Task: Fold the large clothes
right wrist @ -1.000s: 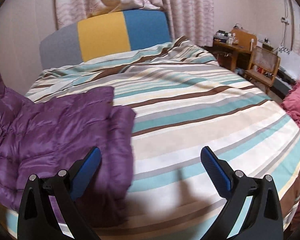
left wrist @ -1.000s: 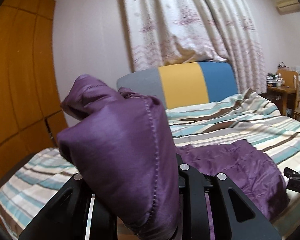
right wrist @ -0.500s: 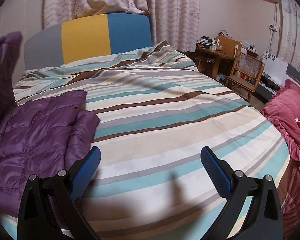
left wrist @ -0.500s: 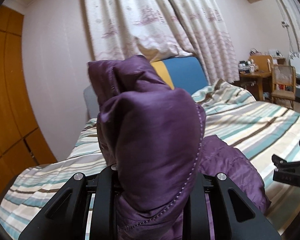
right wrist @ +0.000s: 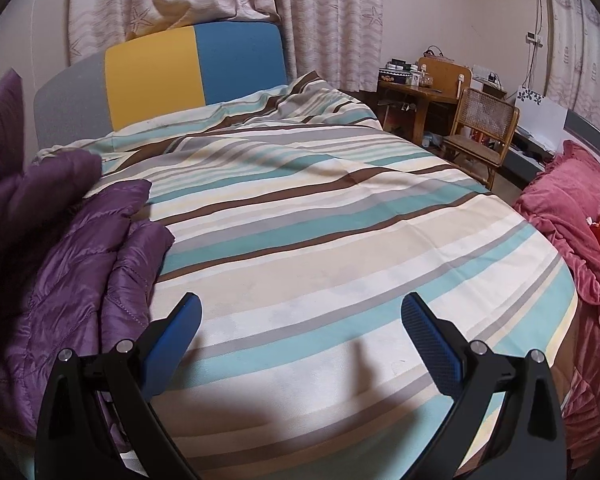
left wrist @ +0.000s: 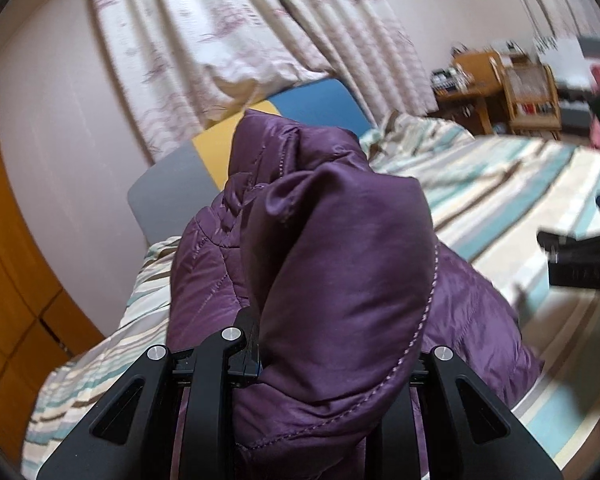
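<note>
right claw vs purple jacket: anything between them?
Nothing. In the right wrist view only bare striped bedding lies between the open right claw and the jacket at its left.

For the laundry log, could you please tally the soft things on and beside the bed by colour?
Purple: 1, the quilted jacket, part of it gripped in the left tongs
Striped: 1, the bedspread
Red-pink: 1, the blanket at the bed's right edge
Total: 3
</note>
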`<state>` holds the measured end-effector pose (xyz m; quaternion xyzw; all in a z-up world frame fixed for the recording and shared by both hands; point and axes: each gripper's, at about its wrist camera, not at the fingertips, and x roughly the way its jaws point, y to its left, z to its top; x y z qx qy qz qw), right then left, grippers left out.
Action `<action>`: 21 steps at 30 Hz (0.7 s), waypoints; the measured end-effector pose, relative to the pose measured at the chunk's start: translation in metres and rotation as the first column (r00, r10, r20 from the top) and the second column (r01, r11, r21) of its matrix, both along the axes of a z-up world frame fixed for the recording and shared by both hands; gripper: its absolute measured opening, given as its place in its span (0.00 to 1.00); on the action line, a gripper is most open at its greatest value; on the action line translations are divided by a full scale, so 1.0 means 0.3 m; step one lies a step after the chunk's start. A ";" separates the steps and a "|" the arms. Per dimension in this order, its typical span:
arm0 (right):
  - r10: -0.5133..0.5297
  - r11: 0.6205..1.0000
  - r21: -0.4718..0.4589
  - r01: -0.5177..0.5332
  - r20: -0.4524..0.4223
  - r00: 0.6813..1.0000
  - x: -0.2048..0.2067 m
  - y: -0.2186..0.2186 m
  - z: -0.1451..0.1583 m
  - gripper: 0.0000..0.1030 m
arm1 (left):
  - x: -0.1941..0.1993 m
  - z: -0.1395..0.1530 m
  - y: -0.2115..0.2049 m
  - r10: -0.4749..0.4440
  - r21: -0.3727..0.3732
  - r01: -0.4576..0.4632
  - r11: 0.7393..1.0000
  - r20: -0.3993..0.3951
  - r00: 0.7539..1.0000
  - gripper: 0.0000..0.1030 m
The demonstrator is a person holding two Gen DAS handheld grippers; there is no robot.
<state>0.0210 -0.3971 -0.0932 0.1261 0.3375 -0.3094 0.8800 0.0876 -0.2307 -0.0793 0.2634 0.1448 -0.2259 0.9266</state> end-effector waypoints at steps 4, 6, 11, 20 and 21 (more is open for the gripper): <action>-0.006 1.000 0.007 0.006 -0.002 1.000 -0.003 -0.008 -0.001 0.97 | -0.004 -0.049 -0.035 -0.024 0.074 0.026 0.997 -0.020 1.000 0.22; -0.010 1.000 0.014 0.010 -0.001 1.000 -0.008 -0.014 -0.001 0.97 | 0.000 -0.066 -0.044 -0.031 0.083 0.035 0.996 -0.039 0.999 0.22; -0.018 1.000 0.020 0.018 0.000 1.000 -0.015 -0.019 -0.001 0.97 | 0.028 -0.103 -0.052 -0.041 0.058 0.049 0.997 -0.132 0.990 0.26; -0.018 0.999 0.034 0.017 0.006 1.000 -0.021 -0.011 0.004 0.97 | 0.037 -0.071 -0.022 -0.123 -0.101 0.100 0.990 -0.262 0.957 0.39; -0.015 0.999 0.033 0.015 0.010 1.000 -0.022 -0.009 0.009 0.97 | 0.036 -0.062 -0.016 -0.133 -0.129 0.101 0.987 -0.273 0.953 0.40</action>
